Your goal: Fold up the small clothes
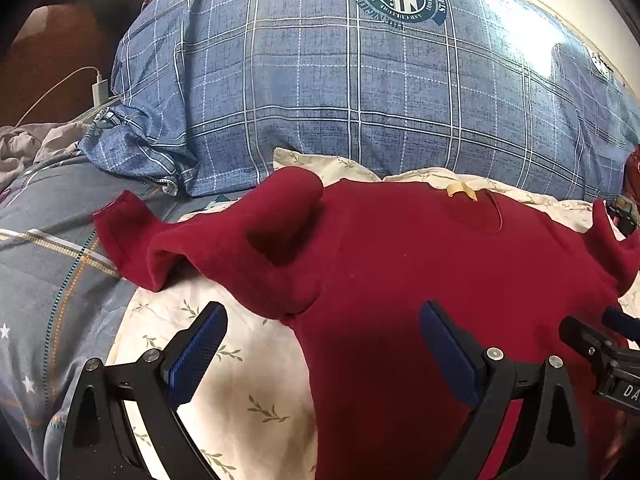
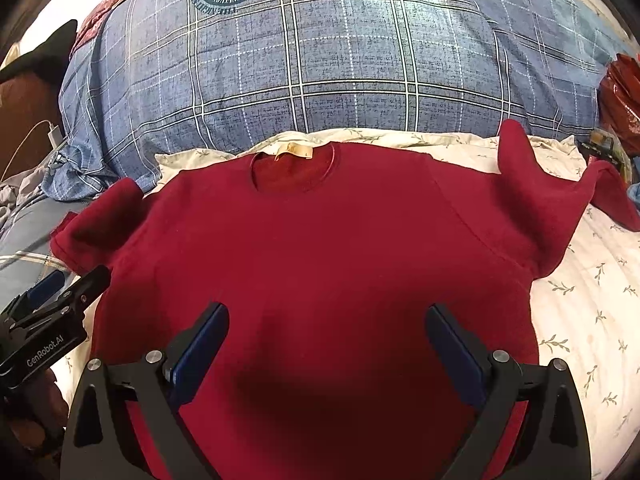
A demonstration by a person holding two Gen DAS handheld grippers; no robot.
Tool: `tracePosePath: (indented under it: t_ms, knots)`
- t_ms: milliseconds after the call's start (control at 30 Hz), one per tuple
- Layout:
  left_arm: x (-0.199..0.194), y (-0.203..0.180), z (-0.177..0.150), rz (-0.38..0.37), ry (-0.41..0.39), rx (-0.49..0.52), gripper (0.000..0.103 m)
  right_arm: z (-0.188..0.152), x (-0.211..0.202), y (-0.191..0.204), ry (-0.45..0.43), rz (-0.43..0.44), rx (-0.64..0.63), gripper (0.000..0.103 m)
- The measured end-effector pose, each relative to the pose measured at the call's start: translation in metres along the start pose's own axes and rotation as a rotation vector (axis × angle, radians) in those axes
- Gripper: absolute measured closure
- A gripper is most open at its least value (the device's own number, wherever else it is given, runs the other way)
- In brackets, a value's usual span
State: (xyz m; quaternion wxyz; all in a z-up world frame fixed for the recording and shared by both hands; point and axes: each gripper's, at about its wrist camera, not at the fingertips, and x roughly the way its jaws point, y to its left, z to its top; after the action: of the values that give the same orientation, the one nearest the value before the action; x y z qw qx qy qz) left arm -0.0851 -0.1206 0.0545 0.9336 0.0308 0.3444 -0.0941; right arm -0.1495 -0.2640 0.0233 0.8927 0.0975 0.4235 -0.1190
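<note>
A dark red sweater (image 2: 312,248) lies spread flat, neck away from me, on a cream leaf-print cloth (image 2: 592,320). Its left sleeve (image 1: 224,236) is bunched and humped up; its right sleeve (image 2: 560,200) is crumpled with its end sticking up. My left gripper (image 1: 322,320) is open and empty, hovering over the sweater's left armpit edge. My right gripper (image 2: 326,320) is open and empty above the sweater's lower body. Each gripper shows at the edge of the other's view: the right one (image 1: 600,344) and the left one (image 2: 60,300).
A big blue plaid quilt (image 2: 320,60) is piled behind the sweater. A grey-blue bedsheet (image 1: 52,260) lies to the left. A white charger and cable (image 1: 98,88) sit at far left. A red bag (image 2: 624,92) is at far right.
</note>
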Motion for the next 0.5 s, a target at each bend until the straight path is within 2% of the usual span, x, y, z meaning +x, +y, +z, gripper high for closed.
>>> tracePosePath:
  t_ms: [500]
  knots:
    - [0.0066,0.0007,0.0008,0.007,0.015,0.004,0.006,0.0010,0.0021,0.0002,0.007,0.007,0.007,0.004]
